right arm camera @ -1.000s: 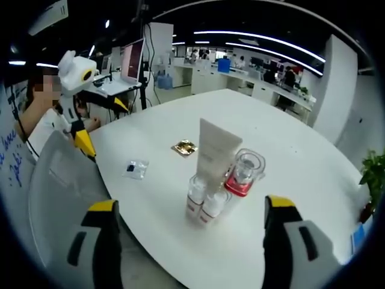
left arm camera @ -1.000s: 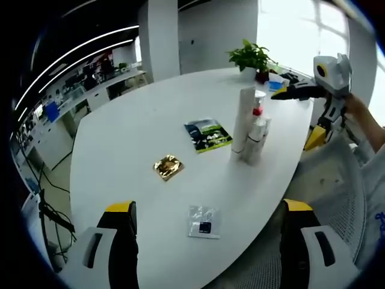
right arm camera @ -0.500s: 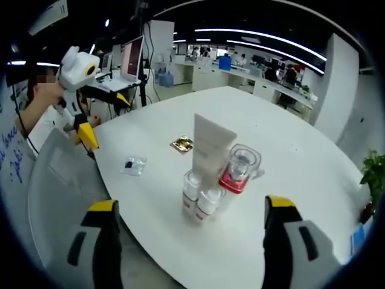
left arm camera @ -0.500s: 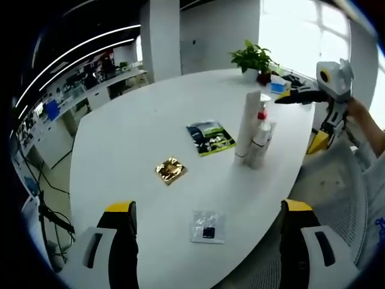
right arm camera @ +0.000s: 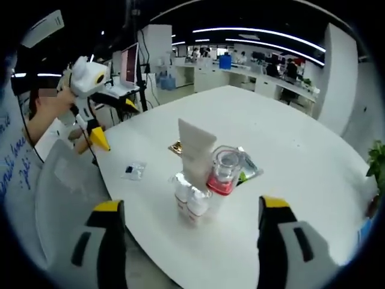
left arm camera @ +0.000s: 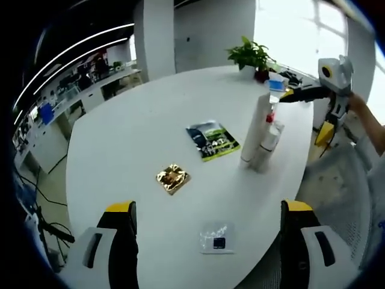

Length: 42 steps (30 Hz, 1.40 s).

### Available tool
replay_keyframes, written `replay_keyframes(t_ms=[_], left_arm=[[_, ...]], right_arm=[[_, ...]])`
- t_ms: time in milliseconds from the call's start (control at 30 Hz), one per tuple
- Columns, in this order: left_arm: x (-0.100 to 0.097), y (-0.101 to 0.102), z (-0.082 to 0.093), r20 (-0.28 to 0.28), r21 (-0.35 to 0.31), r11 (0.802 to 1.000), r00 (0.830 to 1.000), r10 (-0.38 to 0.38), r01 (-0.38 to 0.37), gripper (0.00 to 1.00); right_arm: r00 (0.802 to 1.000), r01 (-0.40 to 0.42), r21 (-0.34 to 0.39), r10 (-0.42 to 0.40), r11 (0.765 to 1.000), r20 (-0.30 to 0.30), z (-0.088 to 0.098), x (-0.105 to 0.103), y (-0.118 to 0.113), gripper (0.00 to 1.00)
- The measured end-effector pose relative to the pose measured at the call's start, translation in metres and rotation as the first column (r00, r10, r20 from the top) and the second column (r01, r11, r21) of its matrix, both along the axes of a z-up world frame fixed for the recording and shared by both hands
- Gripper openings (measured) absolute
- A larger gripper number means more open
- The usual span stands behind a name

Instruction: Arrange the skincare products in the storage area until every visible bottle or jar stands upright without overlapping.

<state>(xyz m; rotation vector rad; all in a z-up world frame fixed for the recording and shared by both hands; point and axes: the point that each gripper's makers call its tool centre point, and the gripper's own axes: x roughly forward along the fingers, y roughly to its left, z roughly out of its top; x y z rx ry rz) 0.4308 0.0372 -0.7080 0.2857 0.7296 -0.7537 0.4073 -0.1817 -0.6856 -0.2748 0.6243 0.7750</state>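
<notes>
A tight cluster of skincare products stands upright on the white table (left arm camera: 132, 126): a tall white tube (left arm camera: 257, 129) (right arm camera: 194, 152), a clear bottle with a red band (right arm camera: 224, 171) (left arm camera: 272, 111) and two small white bottles (right arm camera: 191, 201) (left arm camera: 269, 141). My left gripper (left arm camera: 207, 253) is open, near the table's front edge, well short of the cluster. My right gripper (right arm camera: 186, 241) is open too, just in front of the small bottles, holding nothing. In the left gripper view the right gripper (left arm camera: 328, 75) comes in from the right; in the right gripper view the left gripper (right arm camera: 90, 81) comes in from the left.
A green-and-black sachet (left arm camera: 212, 139) (right arm camera: 249, 173), a gold foil packet (left arm camera: 172, 178) (right arm camera: 176, 146) and a small clear bag (left arm camera: 218, 238) (right arm camera: 133, 170) lie flat on the table. A potted plant (left arm camera: 251, 57) stands at the far edge. A grey chair back (right arm camera: 66, 192) sits beside the table.
Both views have shifted as the hands moved. The cluster sits a little further right in the left gripper view and further left in the right gripper view. The products stand as before.
</notes>
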Motion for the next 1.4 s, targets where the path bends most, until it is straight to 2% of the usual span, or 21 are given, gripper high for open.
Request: replay_keyframes(t_ms=[233, 467, 567, 667, 800, 900, 1033, 1133, 1300, 1400], left_arm=[[0.016, -0.01, -0.006, -0.02, 0.003, 0.999, 0.999, -0.035, 0.035, 0.97], [0.033, -0.021, -0.013, -0.035, 0.015, 0.997, 0.996, -0.076, 0.077, 0.97], [0.041, -0.025, -0.017, -0.043, 0.015, 0.996, 0.995, -0.087, 0.088, 0.97], [0.047, -0.029, -0.02, -0.05, 0.019, 0.995, 0.994, -0.098, 0.099, 0.97], [0.055, -0.033, -0.025, -0.064, 0.017, 0.994, 0.992, -0.109, 0.11, 0.97], [0.07, -0.035, -0.033, -0.069, 0.017, 0.993, 0.991, -0.117, 0.119, 0.97], [0.081, -0.04, -0.036, -0.075, 0.003, 0.992, 0.989, -0.125, 0.126, 0.96], [0.088, -0.044, -0.037, -0.083, -0.019, 0.992, 0.988, -0.127, 0.126, 0.89], [0.097, -0.052, -0.044, -0.095, -0.028, 0.99, 0.985, -0.143, 0.14, 0.83], [0.101, -0.059, -0.049, -0.107, -0.042, 0.988, 0.982, -0.152, 0.149, 0.73]], right_arm=[[1.0, 0.019, 0.029, -0.018, 0.999, -0.007, 0.014, 0.013, -0.021, 0.71], [0.997, 0.079, -0.021, -0.08, 0.997, -0.006, 0.017, 0.037, -0.055, 0.61], [0.992, 0.125, -0.018, -0.125, 0.992, -0.028, 0.008, 0.054, -0.071, 0.55], [0.989, 0.145, -0.011, -0.145, 0.989, -0.033, 0.003, 0.067, -0.077, 0.5], [0.986, 0.159, -0.008, -0.159, 0.987, -0.045, -0.008, 0.082, -0.08, 0.45], [0.983, 0.172, -0.007, -0.172, 0.985, -0.058, -0.02, 0.093, -0.081, 0.41], [0.981, 0.173, -0.003, -0.173, 0.985, -0.086, -0.035, 0.103, -0.077, 0.39], [0.979, 0.176, 0.0, -0.175, 0.984, -0.103, -0.046, 0.11, -0.075, 0.38], [0.974, 0.184, 0.004, -0.182, 0.983, -0.137, -0.064, 0.12, -0.073, 0.37], [0.971, 0.188, 0.005, -0.185, 0.982, -0.152, -0.072, 0.124, -0.072, 0.36]])
